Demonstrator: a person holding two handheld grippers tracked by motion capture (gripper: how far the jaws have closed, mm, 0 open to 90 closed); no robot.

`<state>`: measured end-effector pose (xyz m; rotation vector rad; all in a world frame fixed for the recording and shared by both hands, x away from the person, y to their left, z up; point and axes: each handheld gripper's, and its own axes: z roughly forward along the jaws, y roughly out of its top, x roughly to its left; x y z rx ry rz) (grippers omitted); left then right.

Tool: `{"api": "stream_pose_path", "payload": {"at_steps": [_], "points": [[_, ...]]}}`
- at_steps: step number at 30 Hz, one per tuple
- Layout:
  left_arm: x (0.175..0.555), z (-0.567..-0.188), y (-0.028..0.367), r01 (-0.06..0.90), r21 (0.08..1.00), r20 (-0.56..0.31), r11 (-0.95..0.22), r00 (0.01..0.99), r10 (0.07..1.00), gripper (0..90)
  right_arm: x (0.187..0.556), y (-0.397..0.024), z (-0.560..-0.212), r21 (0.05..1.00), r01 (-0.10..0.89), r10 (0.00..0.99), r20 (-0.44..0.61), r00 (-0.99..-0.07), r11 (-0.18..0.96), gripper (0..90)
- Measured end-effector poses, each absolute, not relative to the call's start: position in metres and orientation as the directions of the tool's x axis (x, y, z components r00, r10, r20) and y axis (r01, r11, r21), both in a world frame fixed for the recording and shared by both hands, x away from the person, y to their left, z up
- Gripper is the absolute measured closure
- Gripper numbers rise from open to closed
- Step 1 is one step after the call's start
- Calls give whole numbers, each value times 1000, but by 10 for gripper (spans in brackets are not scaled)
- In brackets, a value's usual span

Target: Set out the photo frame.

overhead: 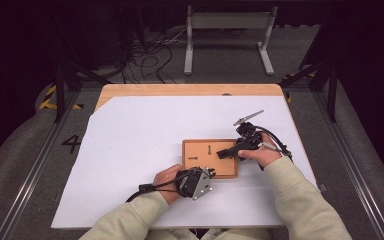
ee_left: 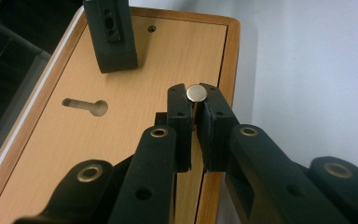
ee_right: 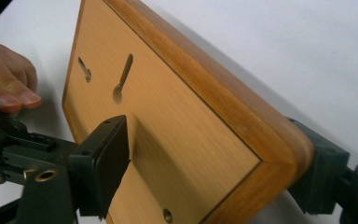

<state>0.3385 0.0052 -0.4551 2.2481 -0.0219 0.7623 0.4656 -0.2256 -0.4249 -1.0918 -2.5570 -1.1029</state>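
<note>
A flat wooden board (overhead: 200, 167) with two keyhole slots (overhead: 208, 149) lies on the white sheet. My left gripper (overhead: 211, 172) is at the board's near edge, shut on a small metal pin (ee_left: 196, 93) with a round flat head, held over the board (ee_left: 135, 70). My right gripper (overhead: 226, 151) reaches in from the right and straddles the board's right corner (ee_right: 279, 154). One fingertip (ee_right: 105, 154) is over the top face and the other is beyond the edge. Its jaws stand wide, not pressing. That fingertip (ee_left: 111, 39) also appears in the left gripper view, near a slot (ee_left: 86, 106).
The white sheet (overhead: 130, 160) covers most of the wooden table (overhead: 180, 90). A metal stand (overhead: 227, 22) and loose cables (overhead: 150, 55) are on the floor beyond the far edge. The person's left hand (ee_right: 4, 88) is close to the board's near side.
</note>
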Motion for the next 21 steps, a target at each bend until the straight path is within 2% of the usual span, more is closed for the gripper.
{"api": "stream_pose_path", "payload": {"at_steps": [9,11,14,21], "points": [[335,-454,4,-244,648,532,-721,823,199,829,469,-233,-423,553,687,502,473,-724,471,398],[337,-450,7,-218,676,476,-704,858,191,798,468,-233,-422,555,681,494,471,-731,479,414],[338,-440,14,-183,730,403,-659,894,198,692,466,-233,-419,558,670,477,471,-742,490,445],[345,-423,39,-67,838,235,-541,940,248,602,460,-232,-413,574,632,467,428,-774,520,459]]}}
